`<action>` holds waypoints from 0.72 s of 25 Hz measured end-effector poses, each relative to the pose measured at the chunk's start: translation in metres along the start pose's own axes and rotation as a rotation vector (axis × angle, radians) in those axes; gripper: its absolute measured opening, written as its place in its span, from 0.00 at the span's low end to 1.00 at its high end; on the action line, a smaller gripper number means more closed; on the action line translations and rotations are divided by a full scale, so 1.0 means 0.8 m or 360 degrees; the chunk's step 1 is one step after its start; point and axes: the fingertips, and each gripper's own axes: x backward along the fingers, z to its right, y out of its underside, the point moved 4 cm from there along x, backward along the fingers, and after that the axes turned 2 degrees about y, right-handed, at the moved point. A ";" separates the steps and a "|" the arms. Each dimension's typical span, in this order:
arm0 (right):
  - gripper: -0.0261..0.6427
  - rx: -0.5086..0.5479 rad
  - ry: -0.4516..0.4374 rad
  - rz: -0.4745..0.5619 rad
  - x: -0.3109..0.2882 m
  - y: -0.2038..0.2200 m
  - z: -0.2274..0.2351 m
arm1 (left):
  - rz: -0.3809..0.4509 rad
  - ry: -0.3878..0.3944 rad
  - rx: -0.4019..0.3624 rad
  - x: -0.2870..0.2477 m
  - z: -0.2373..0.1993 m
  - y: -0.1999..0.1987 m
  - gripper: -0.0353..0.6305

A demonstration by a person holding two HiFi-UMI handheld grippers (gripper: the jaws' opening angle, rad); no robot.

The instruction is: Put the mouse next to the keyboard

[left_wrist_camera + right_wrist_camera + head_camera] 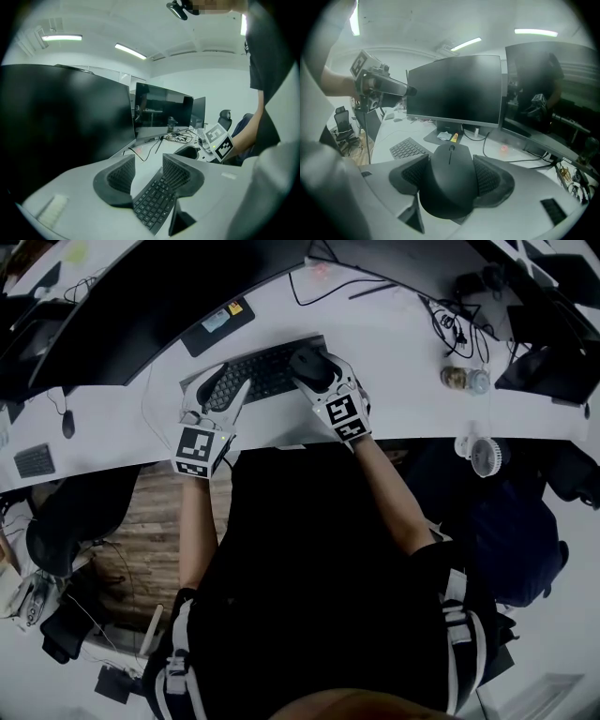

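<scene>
- Right hand-held gripper (451,165) clamps the mouse (449,187) over the keyboard's (265,373) right end, lengthwise between the jaws, wheel toward the monitor (454,89).
- Left hand-held gripper (148,164): jaws apart, empty, over the keyboard.

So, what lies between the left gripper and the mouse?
The black keyboard, in the head view: it lies between the left gripper and the mouse, which the right gripper holds.

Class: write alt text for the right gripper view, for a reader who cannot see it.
The right gripper holds a black mouse between its two jaws. Beyond, on the white desk, are a keyboard at left and two dark monitors; the left gripper shows far left.
</scene>
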 end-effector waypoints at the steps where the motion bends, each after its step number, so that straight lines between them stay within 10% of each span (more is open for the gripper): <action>1: 0.48 -0.0003 0.0003 0.0000 0.001 0.002 0.004 | -0.0001 -0.0001 0.0000 -0.002 0.002 -0.001 0.32; 18: 0.48 -0.0074 0.0024 -0.0047 0.025 0.048 0.056 | -0.0031 0.0001 0.0010 -0.044 0.042 -0.010 0.32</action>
